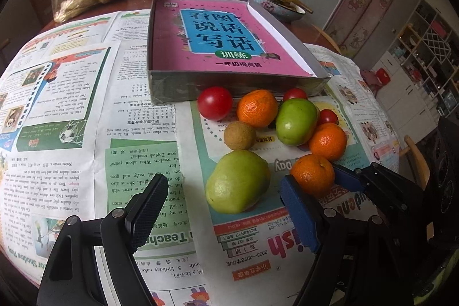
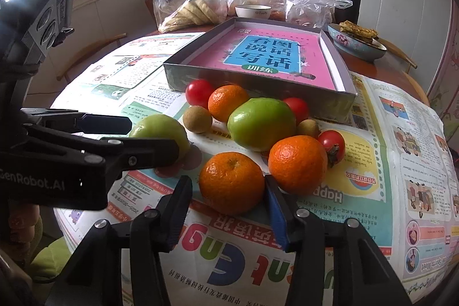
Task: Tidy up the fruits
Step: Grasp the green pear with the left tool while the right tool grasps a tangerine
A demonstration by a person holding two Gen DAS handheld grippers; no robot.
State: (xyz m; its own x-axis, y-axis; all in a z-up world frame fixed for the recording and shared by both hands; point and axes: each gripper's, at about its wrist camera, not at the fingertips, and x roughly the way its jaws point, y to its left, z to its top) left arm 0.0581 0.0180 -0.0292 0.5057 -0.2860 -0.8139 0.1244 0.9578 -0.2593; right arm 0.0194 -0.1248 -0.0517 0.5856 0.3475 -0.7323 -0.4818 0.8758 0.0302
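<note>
The right tongs (image 2: 228, 208) stood apart, their pads flanking the nearest orange (image 2: 231, 182): the blue pad lay just beside its right flank, the black pad a little off its left, and neither visibly pressed on it. That orange sat straight ahead of the right tongs, between the fingers, so the coming move looked like a simple closing rather than any further reach. Being round, it offered no long axis to line up with.

The left tongs (image 1: 226, 205) were wider apart, with the pale green fruit (image 1: 238, 182) between and slightly ahead of their pads, untouched. It lay elongated, its long axis running roughly across the gap, tilted up to the right.

Beyond these, the remaining fruits clustered on the newspaper-covered surface (image 1: 86, 134): another orange (image 2: 298, 164), a darker green fruit (image 2: 261, 124), red tomatoes (image 1: 214, 103) and a small brown fruit (image 1: 239, 135), all just before the shallow box (image 1: 160, 89) holding a pink book (image 1: 226, 36).
</note>
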